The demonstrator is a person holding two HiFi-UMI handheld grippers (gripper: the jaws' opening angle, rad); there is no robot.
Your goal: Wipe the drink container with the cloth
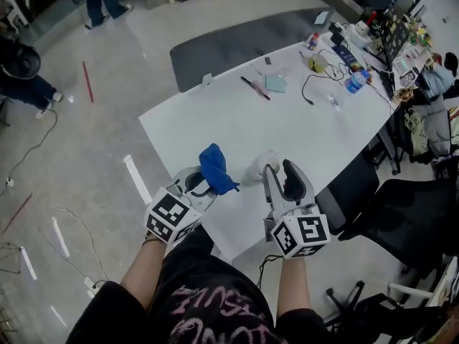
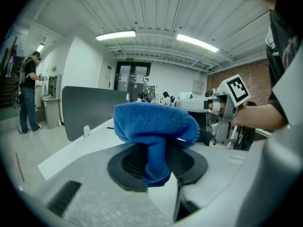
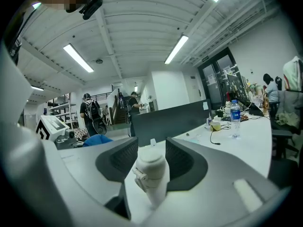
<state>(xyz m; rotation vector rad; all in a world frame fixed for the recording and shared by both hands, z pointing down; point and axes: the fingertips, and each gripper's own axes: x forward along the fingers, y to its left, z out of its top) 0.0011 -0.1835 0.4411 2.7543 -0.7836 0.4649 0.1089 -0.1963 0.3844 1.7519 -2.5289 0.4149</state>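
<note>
Drink container [image 3: 151,174], white and upright, is clamped between the pads of the right claw [image 1: 278,170] at the near edge of the white surface [image 1: 237,120]; alongside, the left claw [image 1: 201,186] is closed on a bunched blue cloth [image 2: 156,122].

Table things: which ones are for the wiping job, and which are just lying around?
For the job:
- blue cloth, held in the left tool
- white drink container, held in the right tool

Just lying about:
- water bottle
- black pen
- teal pad
</note>
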